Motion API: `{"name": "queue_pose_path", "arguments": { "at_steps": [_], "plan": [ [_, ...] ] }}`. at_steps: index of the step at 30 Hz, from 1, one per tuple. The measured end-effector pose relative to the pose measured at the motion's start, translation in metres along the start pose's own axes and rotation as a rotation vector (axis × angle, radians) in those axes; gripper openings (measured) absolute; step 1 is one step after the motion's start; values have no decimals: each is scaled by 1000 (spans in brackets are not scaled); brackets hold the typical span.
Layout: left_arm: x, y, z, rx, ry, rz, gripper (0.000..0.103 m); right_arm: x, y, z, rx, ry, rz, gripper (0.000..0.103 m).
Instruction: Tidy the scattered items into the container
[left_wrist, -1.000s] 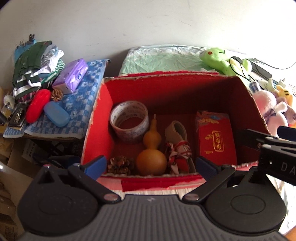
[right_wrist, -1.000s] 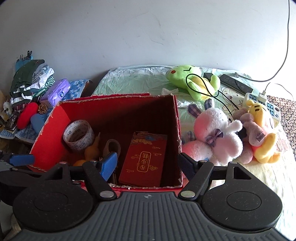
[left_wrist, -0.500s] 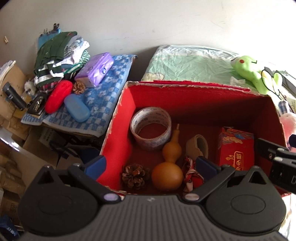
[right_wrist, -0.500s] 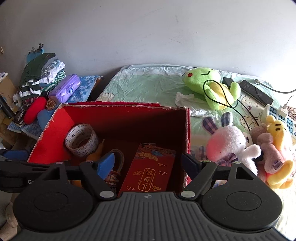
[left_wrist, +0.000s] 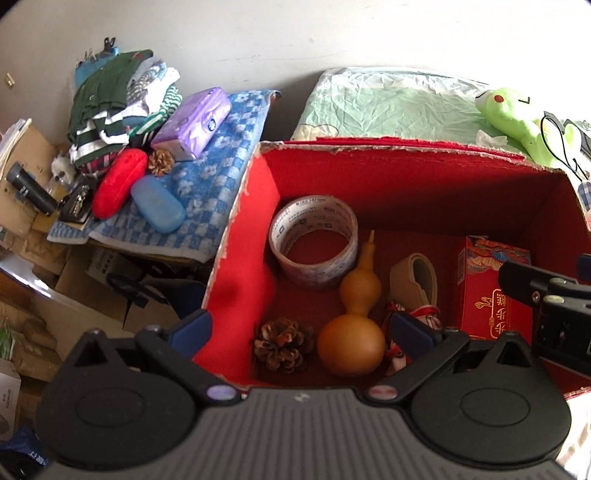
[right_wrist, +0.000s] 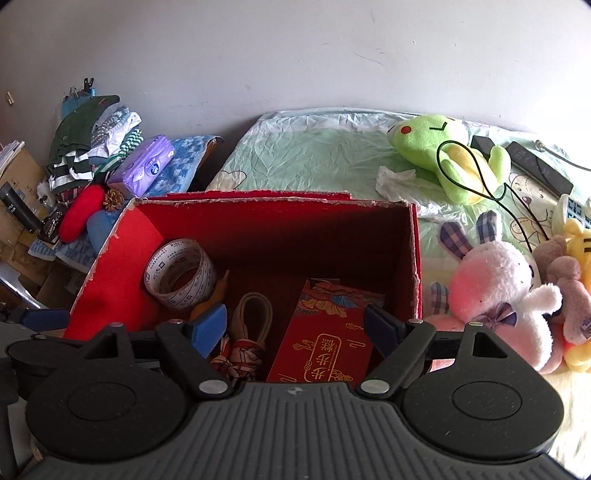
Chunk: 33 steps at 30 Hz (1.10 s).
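A bed (right_wrist: 314, 155) under a crinkled pale-green cover carries a red cardboard box (right_wrist: 415, 258) at its near edge, a green frog plush (right_wrist: 436, 147) by the wall, a white-and-pink rabbit plush (right_wrist: 495, 295), a yellow plush (right_wrist: 580, 240) and a crumpled white wrapper (right_wrist: 399, 184). Beside the bed, a blue checked cloth (left_wrist: 221, 162) holds a purple tissue pack (left_wrist: 192, 125), a red case (left_wrist: 118, 181), a blue case (left_wrist: 157, 203), a pine cone (left_wrist: 160, 162) and folded clothes (left_wrist: 110, 107).

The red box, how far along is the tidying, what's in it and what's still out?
Done: the red box holds a tape roll, gourd, pine cone and red packet box. In hand: nothing; the left gripper and right gripper are both open and empty. Left: the red case, blue case and tissue pack.
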<state>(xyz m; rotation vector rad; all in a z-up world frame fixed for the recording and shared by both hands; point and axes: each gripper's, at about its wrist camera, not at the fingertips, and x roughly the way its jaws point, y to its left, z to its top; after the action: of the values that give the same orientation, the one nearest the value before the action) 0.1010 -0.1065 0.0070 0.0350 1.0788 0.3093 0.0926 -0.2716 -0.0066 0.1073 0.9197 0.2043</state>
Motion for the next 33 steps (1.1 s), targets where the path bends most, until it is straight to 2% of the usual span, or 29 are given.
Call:
{"name": "queue_pose_path", "arguments": {
  "at_steps": [5,10,19,25,27,33],
  "plan": [
    [13,2,4,13,34,-42,102,1,2,0,15,15,-59,84],
    [20,4,6,72,26,-62,103,5,5,-2,68,35,-71,84],
    [33,6,7,156,27,-141,103,24,18,-10,134,74,-97,84],
    [45,9,15,112,57,-205,103,30,15,-4,171,77,-155,84],
    [45,7,17,120,45,-223,103,31,14,-1,180,72,-169,84],
    [51,5,21,118,44,-225,103,45,11,1,170,119,-198,83]
  ]
}}
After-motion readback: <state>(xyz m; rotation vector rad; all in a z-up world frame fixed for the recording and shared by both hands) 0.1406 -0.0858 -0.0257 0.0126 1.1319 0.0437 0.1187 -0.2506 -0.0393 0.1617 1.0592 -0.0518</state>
